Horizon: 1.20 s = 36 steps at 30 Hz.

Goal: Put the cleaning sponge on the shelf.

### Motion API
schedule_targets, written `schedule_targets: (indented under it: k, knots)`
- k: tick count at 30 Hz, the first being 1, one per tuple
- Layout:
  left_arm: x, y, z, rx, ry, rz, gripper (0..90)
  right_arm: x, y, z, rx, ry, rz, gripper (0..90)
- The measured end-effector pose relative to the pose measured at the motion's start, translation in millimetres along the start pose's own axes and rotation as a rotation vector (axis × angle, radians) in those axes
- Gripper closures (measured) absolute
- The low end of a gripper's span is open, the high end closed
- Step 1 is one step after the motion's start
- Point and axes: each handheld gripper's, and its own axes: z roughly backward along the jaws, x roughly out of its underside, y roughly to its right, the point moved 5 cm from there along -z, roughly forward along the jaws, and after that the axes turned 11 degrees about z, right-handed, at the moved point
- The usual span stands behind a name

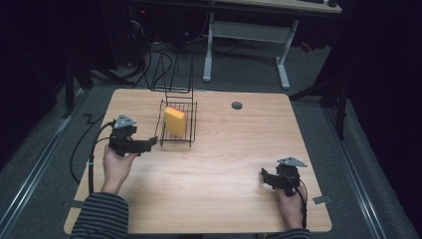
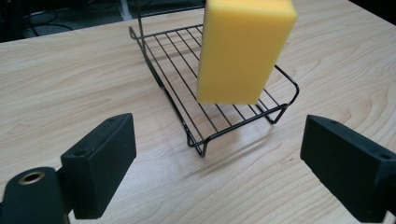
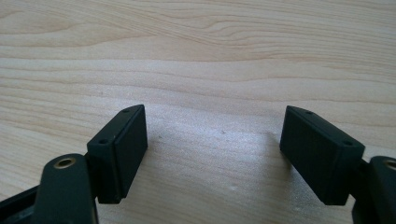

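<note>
Your left tongs [image 1: 153, 142] hover at the worktop's [image 1: 224, 164] left side, aimed at the near left corner of the wire rack [image 1: 176, 130] and just beside it. Their flat black pads [image 2: 100, 163] stand apart with nothing between them, only bare wood showing in the gap. The rack is thin black wire, a low grid tray on small bent feet with a tall wire frame rising at its far end. The sponge [image 1: 174, 120] stands on end on the grid, a smooth yellow block with square edges, leaning a little. In the left gripper view the rack's near corner foot is the closest thing in front of your pads, and the sponge rises behind it.

Right of the rack the pale wood-grain worktop lies open. A small grey round cap [image 1: 237, 105] sits in the surface near the far edge, well apart from everything.

Your right tongs [image 1: 265, 178] rest low near the front right corner, released, pads spread over bare wood, well apart from the rack.
</note>
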Motion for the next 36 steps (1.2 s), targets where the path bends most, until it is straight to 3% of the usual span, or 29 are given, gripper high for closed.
schedule_targets:
  k: [36]
  knots:
    - [22.6, -27.8, 30.9, -0.029, 0.040, 0.060, 12.9, 0.0, 0.0, 0.0, 0.000, 0.000, 0.000, 23.5]
